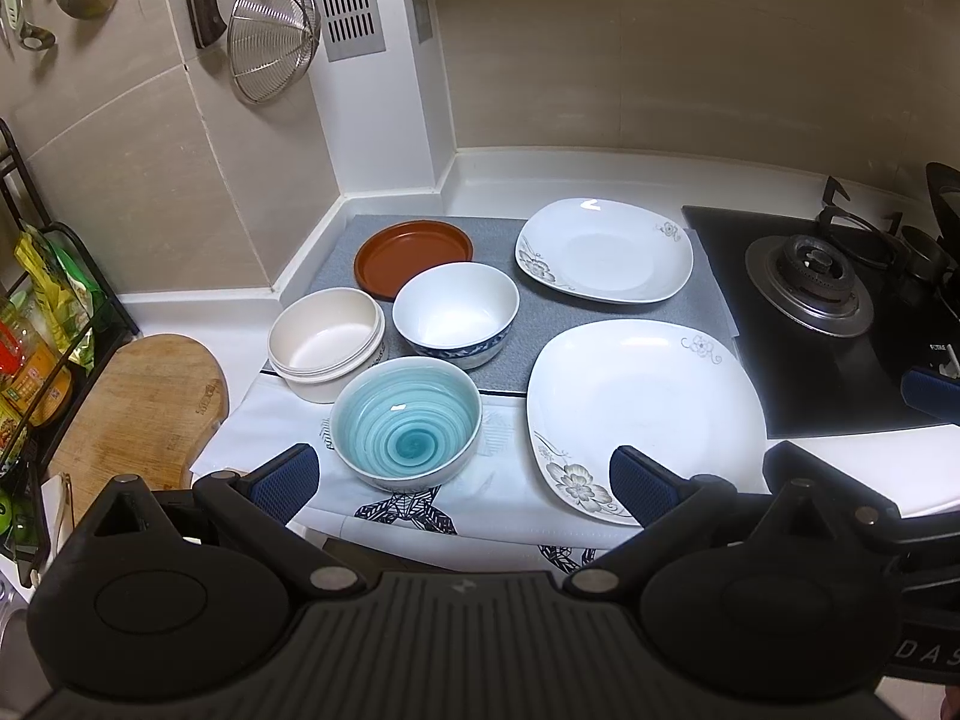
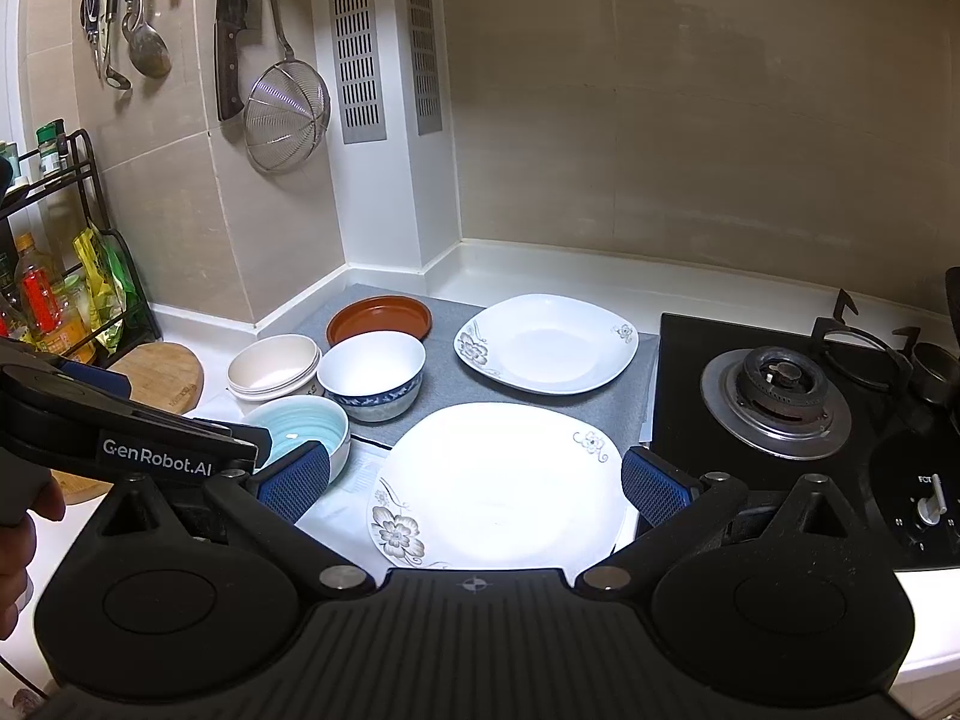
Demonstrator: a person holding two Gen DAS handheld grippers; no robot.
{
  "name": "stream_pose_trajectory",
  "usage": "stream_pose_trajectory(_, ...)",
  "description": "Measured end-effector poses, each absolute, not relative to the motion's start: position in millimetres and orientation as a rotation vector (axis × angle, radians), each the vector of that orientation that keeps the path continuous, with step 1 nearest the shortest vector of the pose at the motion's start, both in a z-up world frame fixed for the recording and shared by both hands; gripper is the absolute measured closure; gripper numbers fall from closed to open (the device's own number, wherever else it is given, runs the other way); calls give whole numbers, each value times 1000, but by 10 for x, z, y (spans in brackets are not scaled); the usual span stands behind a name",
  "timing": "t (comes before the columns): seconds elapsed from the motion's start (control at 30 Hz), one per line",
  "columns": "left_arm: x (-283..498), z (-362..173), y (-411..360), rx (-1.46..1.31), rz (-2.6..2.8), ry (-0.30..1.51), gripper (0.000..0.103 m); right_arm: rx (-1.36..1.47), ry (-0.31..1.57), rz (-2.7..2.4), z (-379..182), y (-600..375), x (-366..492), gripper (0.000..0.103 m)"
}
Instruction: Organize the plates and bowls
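Observation:
On the counter stand a teal spiral bowl [image 1: 407,423] [image 2: 306,427], a cream bowl [image 1: 327,341] [image 2: 273,365], a white bowl with a blue band [image 1: 455,311] [image 2: 372,375] and a brown dish [image 1: 413,253] [image 2: 379,317]. Two white flowered square plates lie to their right, one near [image 1: 642,414] [image 2: 498,483] and one far [image 1: 603,249] [image 2: 546,343]. My left gripper [image 1: 465,483] hangs open above the counter's front edge, its fingers on either side of the teal bowl and the near plate's corner. My right gripper [image 2: 477,483] is open over the near plate, holding nothing.
A gas hob [image 1: 810,294] [image 2: 780,399] sits to the right. A wooden board [image 1: 141,402] and a rack of bottles [image 2: 54,300] are at the left. A strainer [image 1: 273,30], ladles and a knife hang on the wall. A grey mat [image 1: 498,240] lies under the far dishes.

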State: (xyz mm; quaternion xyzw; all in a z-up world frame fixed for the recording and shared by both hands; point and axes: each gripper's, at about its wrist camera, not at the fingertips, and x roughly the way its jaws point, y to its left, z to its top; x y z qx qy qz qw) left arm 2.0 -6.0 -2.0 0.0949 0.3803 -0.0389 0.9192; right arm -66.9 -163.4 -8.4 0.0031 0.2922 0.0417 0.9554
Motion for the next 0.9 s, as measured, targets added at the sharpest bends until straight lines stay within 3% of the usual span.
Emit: stream_pose_trajectory(0.9,325,-439,-32,88,-183,814,0,117,626,55,-348,-2384,-263,0)
